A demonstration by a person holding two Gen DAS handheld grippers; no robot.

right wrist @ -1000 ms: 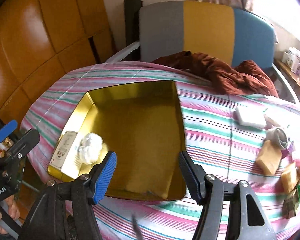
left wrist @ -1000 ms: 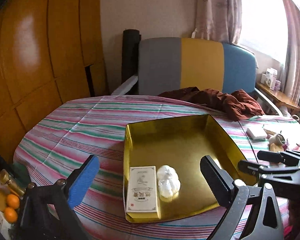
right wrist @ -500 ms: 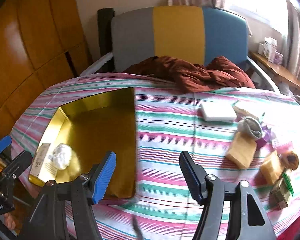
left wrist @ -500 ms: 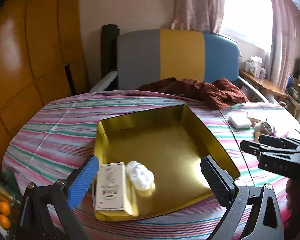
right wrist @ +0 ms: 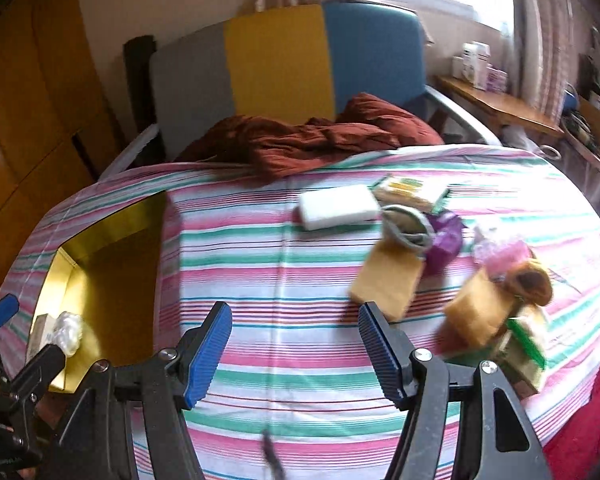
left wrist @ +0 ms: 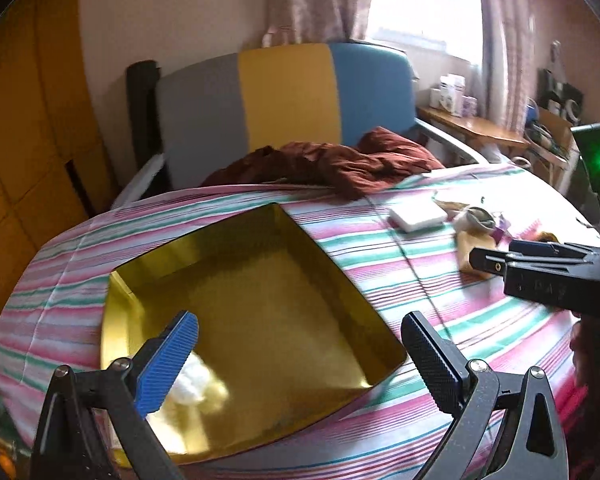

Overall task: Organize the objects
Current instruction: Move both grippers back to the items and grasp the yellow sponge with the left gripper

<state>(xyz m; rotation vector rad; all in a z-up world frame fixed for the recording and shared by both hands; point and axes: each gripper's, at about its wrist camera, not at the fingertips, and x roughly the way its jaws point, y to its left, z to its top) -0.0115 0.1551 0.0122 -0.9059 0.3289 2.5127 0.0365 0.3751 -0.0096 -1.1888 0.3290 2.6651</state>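
A gold tray (left wrist: 114,320) lies on the striped tablecloth (left wrist: 380,264), with a white wad (left wrist: 192,384) in its near left corner. My left gripper (left wrist: 298,340) hangs open over the tray's near edge, nothing between its fingers. In the right wrist view the tray (right wrist: 112,224) is at the left, holding the wad (right wrist: 68,332) and a small box (right wrist: 40,330). My right gripper (right wrist: 296,320) is open over bare cloth. Just right of it lie a tan block (right wrist: 388,276), a white block (right wrist: 338,206), a grey pouch (right wrist: 406,226) and several more small items.
A brown cloth (right wrist: 316,140) is heaped at the table's far edge against a grey, yellow and blue chair (right wrist: 280,60). Wooden panels (left wrist: 28,120) line the left wall. A side shelf (right wrist: 500,104) with boxes stands at the right. Red fabric (right wrist: 592,412) lies at the near right corner.
Both grippers have swung to the right. The tray slid left in both views, and the pile of small items came close to the right gripper. Both stayed open.
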